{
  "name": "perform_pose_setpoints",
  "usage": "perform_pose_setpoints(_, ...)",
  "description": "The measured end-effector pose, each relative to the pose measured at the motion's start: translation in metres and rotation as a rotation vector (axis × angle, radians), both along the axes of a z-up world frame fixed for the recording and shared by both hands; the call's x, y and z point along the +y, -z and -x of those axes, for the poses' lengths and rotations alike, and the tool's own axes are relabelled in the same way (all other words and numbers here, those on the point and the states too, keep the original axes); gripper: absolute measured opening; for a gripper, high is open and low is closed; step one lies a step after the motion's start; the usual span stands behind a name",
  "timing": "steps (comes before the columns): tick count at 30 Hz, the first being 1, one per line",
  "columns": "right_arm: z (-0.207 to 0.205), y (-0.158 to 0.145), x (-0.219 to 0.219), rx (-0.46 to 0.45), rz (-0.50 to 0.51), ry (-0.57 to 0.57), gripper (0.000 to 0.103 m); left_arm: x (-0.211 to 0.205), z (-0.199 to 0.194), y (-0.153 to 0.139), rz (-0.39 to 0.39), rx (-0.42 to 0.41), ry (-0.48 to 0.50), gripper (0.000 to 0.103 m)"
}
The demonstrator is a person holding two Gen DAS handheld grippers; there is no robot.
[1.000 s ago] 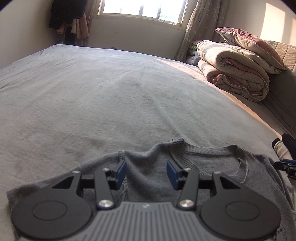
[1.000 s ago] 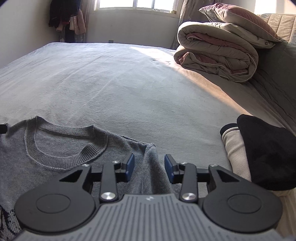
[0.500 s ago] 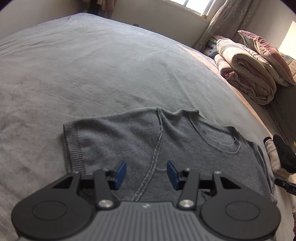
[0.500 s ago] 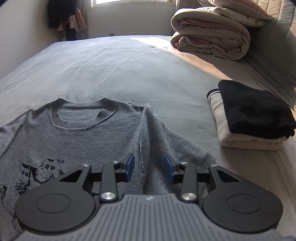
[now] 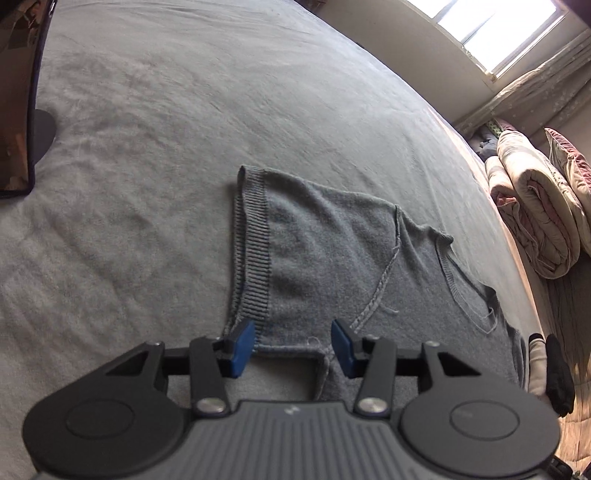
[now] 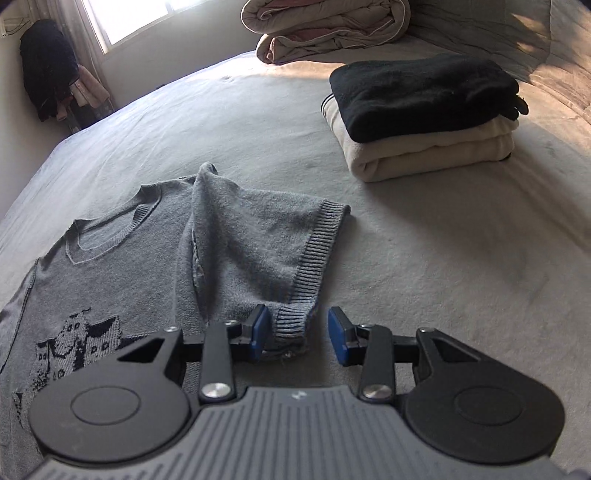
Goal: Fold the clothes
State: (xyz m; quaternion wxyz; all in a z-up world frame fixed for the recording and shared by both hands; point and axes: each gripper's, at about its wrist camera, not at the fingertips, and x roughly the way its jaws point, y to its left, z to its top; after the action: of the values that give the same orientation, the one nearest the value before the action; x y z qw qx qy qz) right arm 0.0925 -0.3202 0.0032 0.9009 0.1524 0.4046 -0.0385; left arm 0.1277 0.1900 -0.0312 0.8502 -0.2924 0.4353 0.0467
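Bedroom, daylight from a window (image 5: 495, 33) at the far wall. A wide bed (image 5: 184, 129) under a grey plush cover takes up most of both views.

Grey knit sweater (image 6: 122, 266) lies flat, front up, on the near part of the bed, neckline toward the far edge. Dark woven picture of buildings (image 6: 74, 339) on the chest. Both short sleeves lie spread out to the sides, ribbed cuffs showing.

Left gripper (image 5: 293, 345): jaws spread, blue pads apart, nothing between them pinched. It hovers low over the left sleeve (image 5: 295, 251), at its near edge, the left pad beside the near end of the ribbed cuff (image 5: 253, 243). Contact with the cloth cannot be told.

Right gripper (image 6: 300, 334): jaws spread. The near corner of the right sleeve's ribbed cuff (image 6: 291, 323) sits bunched between the pads, close against the left pad, clear of the right one. Not clamped.

Toward the right edge of the bed, well apart from the sweater: a folded stack, black garment (image 6: 421, 92) on top of a cream one (image 6: 428, 155). Beyond it, at the far right corner, a rolled quilt (image 6: 325, 26).

Dark clothes hang (image 6: 46, 70) beside the window.
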Motion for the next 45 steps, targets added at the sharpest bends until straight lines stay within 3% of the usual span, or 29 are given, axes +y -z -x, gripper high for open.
perform_pose_setpoints(3,-0.002,0.004,0.003,0.019,0.008,-0.004,0.028,-0.002,0.001,0.002,-0.063,0.007,-0.028,0.031)
perform_pose_setpoints(6,-0.004,0.006,0.011,0.016,0.06,-0.021,0.011,-0.008,-0.002,0.004,-0.129,-0.008,-0.027,0.03)
perform_pose_setpoints(9,-0.006,0.004,0.016,0.014,0.119,-0.035,0.005,-0.015,-0.004,0.007,-0.228,-0.018,-0.027,0.0)
perform_pose_setpoints(12,-0.003,-0.003,0.017,-0.002,0.218,-0.027,0.005,-0.012,-0.004,0.006,-0.224,-0.028,-0.044,0.0)
perform_pose_setpoints(15,-0.002,-0.006,0.004,-0.025,0.301,0.024,0.004,-0.012,-0.001,0.002,-0.289,-0.04,-0.076,0.0)
perform_pose_setpoints(18,-0.006,-0.002,-0.019,-0.039,0.302,0.089,0.004,-0.007,-0.002,0.004,-0.326,-0.033,-0.1,0.0)
perform_pose_setpoints(22,-0.01,0.008,-0.031,-0.031,0.22,0.093,0.005,-0.006,-0.003,0.003,-0.287,-0.041,-0.081,0.0)
perform_pose_setpoints(24,-0.009,0.007,-0.032,-0.026,0.192,0.09,0.011,-0.005,-0.002,0.002,-0.253,-0.032,-0.077,0.0)
perform_pose_setpoints(27,-0.004,-0.001,-0.036,-0.025,0.139,0.096,0.015,-0.003,0.001,0.002,-0.207,-0.018,-0.07,0.009)
perform_pose_setpoints(31,0.007,-0.009,-0.04,-0.011,0.04,0.107,0.035,0.006,0.007,0.002,-0.106,0.003,-0.063,0.017)
perform_pose_setpoints(40,0.023,-0.004,-0.042,0.087,-0.273,0.082,0.035,0.011,0.017,0.013,0.154,0.052,-0.004,0.02)
perform_pose_setpoints(45,0.023,0.005,-0.039,0.166,-0.36,0.067,0.035,-0.003,0.01,0.023,0.209,0.08,0.089,0.023)
